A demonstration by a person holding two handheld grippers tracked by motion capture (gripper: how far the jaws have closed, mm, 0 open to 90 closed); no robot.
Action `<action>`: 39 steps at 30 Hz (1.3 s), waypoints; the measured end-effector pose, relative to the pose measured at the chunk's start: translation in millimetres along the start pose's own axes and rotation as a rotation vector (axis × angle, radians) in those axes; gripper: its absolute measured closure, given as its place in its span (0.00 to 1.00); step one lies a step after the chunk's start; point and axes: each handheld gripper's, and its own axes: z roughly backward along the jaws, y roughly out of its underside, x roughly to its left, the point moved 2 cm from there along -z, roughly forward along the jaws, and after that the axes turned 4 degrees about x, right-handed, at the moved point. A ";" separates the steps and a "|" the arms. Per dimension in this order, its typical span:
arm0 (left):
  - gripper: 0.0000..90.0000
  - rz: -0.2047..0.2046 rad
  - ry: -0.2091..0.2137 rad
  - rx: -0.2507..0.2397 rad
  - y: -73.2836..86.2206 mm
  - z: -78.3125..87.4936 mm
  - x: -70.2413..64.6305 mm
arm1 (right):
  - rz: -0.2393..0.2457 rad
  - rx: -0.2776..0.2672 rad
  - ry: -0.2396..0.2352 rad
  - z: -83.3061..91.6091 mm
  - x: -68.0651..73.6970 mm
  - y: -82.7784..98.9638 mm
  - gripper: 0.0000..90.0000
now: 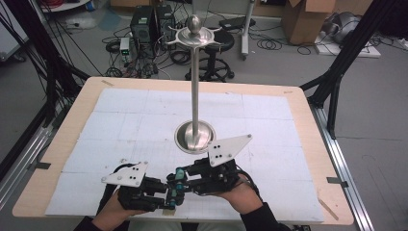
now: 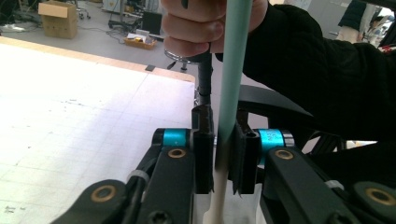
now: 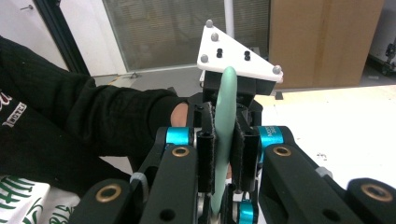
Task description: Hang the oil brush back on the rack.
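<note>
Mint-green, slim plastic utensil handle [image 2: 233,70], one item, gripped at both ends.
I see left gripper [image 2: 223,154] and right gripper [image 3: 223,154] jaws each clamped on it, near the steel stand [image 1: 195,96].

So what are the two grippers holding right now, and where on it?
Both are shut on one mint-green utensil: the left gripper where its green handle meets the cream end, the right gripper on the green part.

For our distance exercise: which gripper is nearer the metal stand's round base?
Right. The right gripper sits just in front of the metal stand's round base; the left gripper lies farther toward the table's near edge, to the left.
</note>
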 end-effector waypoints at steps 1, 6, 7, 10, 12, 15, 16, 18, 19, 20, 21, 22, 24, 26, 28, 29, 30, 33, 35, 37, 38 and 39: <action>0.91 -0.002 0.000 0.000 0.1 -0.1 -0.2 | -0.001 0.001 0.001 0.1 -0.1 -0.1 0.91; 0.93 -0.023 -0.023 0.001 0.5 -0.6 -1.1 | -0.005 0.001 0.014 -1.4 -0.4 0.4 0.91; 0.93 -0.025 -0.036 0.002 0.2 0.1 -0.6 | -0.005 -0.003 0.017 -1.4 -0.6 0.4 0.89; 0.93 -0.019 -0.068 -0.006 -0.1 2.4 1.0 | -0.022 -0.034 0.066 0.3 -0.1 -0.1 0.67; 0.93 -0.011 -0.099 -0.019 -0.7 4.7 2.5 | -0.029 -0.051 0.130 2.0 0.9 -0.3 0.54; 0.93 0.004 -0.157 -0.037 -1.0 8.0 5.1 | -0.028 -0.063 0.241 4.3 3.7 0.2 0.44; 0.93 0.009 -0.180 -0.040 -1.1 9.1 6.2 | -0.028 -0.067 0.273 4.8 4.3 0.5 0.42; 0.93 0.020 -0.218 -0.050 -1.1 10.9 7.7 | -0.031 -0.076 0.326 5.8 5.9 1.3 0.38; 0.93 0.027 -0.249 -0.055 -0.9 12.6 8.8 | -0.026 -0.080 0.360 6.2 6.7 1.8 0.35; 0.93 0.034 -0.267 -0.060 -1.0 13.4 9.6 | -0.027 -0.081 0.402 6.6 7.4 2.8 0.33; 0.93 0.044 -0.298 -0.064 -1.2 14.8 10.8 | -0.033 -0.080 0.420 6.7 7.9 3.6 0.32; 0.93 0.048 -0.326 -0.069 -1.6 15.7 11.5 | -0.038 -0.078 0.450 6.5 8.4 4.9 0.29; 0.93 0.055 -0.367 -0.072 -2.5 16.8 11.8 | -0.047 -0.071 0.500 5.6 9.5 7.2 0.28; 0.93 0.058 -0.411 -0.079 -4.1 16.9 12.0 | -0.054 -0.071 0.538 4.3 10.7 8.9 0.25; 0.93 0.058 -0.454 -0.083 -5.8 16.4 11.8 | -0.063 -0.075 0.584 2.8 12.0 10.3 0.23; 0.93 0.057 -0.472 -0.088 -6.3 15.9 11.8 | -0.066 -0.082 0.609 2.2 12.4 10.6 0.21; 0.93 0.055 -0.489 -0.089 -7.0 15.5 11.6 | -0.071 -0.088 0.632 1.7 13.0 10.8 0.19; 0.93 0.053 -0.543 -0.093 -8.9 14.4 11.2 | -0.078 -0.108 0.684 0.9 13.6 10.6 0.18; 0.93 0.056 -0.569 -0.098 -9.9 13.9 11.3 | -0.086 -0.119 0.708 1.1 14.0 10.5 0.18; 0.93 0.063 -0.594 -0.102 -11.4 12.2 11.5 | -0.103 -0.131 0.724 1.5 13.9 10.5 0.19; 0.93 0.063 -0.601 -0.100 -11.8 11.6 11.6 | -0.112 -0.136 0.728 1.7 13.4 10.6 0.19; 0.93 0.062 -0.609 -0.099 -12.4 10.3 11.6 | -0.117 -0.140 0.728 2.0 13.0 10.8 0.19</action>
